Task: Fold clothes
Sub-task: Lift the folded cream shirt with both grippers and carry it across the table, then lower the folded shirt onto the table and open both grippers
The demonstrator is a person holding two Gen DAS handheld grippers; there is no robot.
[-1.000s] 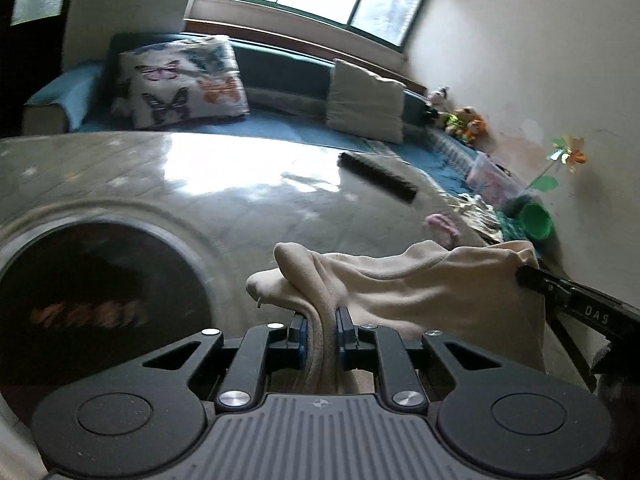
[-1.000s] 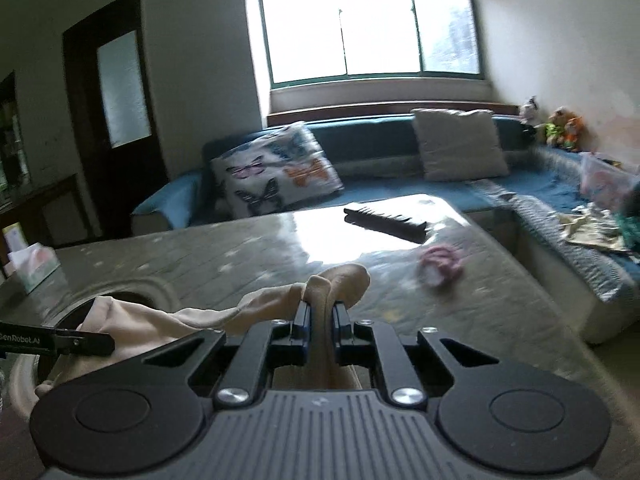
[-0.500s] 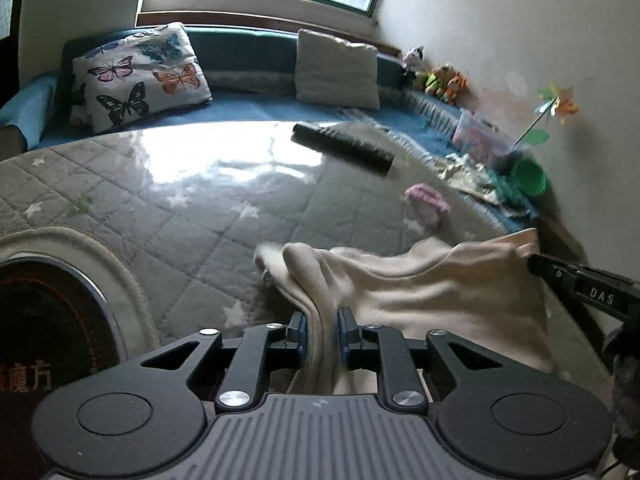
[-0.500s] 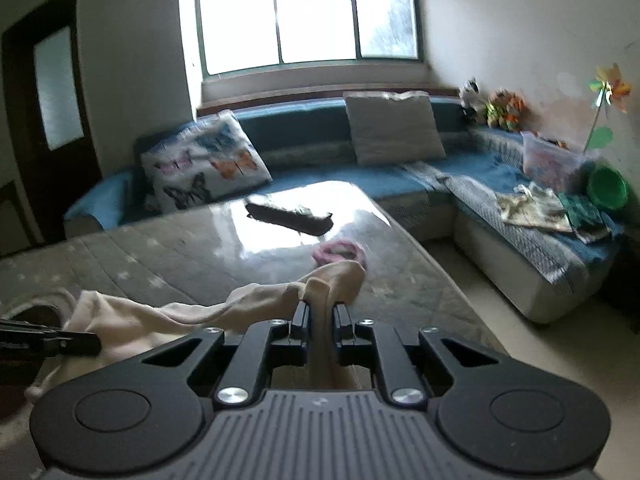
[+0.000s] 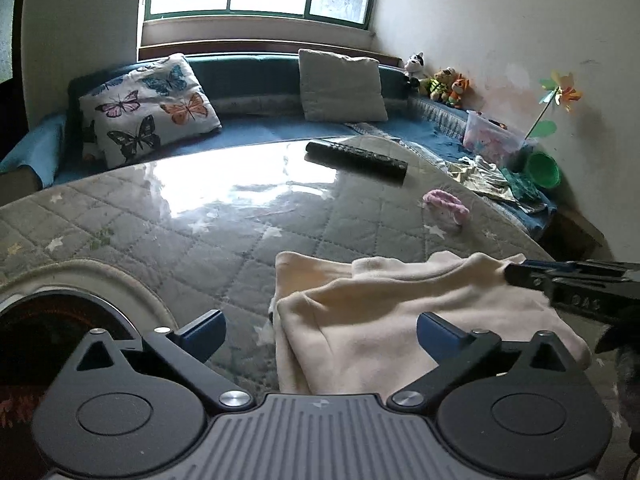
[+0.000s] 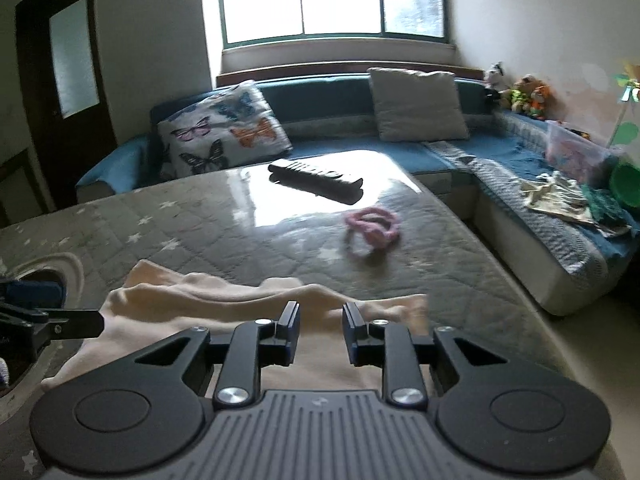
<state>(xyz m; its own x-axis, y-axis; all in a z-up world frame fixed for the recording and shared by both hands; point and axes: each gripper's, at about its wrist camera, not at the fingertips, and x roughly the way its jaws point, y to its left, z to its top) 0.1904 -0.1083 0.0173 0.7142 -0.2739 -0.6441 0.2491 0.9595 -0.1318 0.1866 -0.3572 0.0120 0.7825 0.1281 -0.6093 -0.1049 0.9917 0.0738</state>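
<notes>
A cream garment point(image 5: 392, 320) lies folded over on the grey quilted table point(image 5: 200, 232), close to its near right edge. My left gripper point(image 5: 320, 332) stands wide open just above the cloth's left part, nothing between its blue pads. The right gripper point(image 6: 320, 330) is partly open over the same cream garment point(image 6: 224, 300), its fingers apart and not pinching cloth. Each gripper's tip shows at the edge of the other's view.
A black remote point(image 5: 356, 158) and a pink hair tie point(image 5: 446, 204) lie farther back on the table. A round dark opening point(image 5: 60, 320) sits at the near left. Beyond is a blue sofa point(image 6: 336, 148) with cushions, toys and loose clothes.
Both grippers have let go of the cream garment and opened, the left wider. The garment, held up before, now lies on the table.
</notes>
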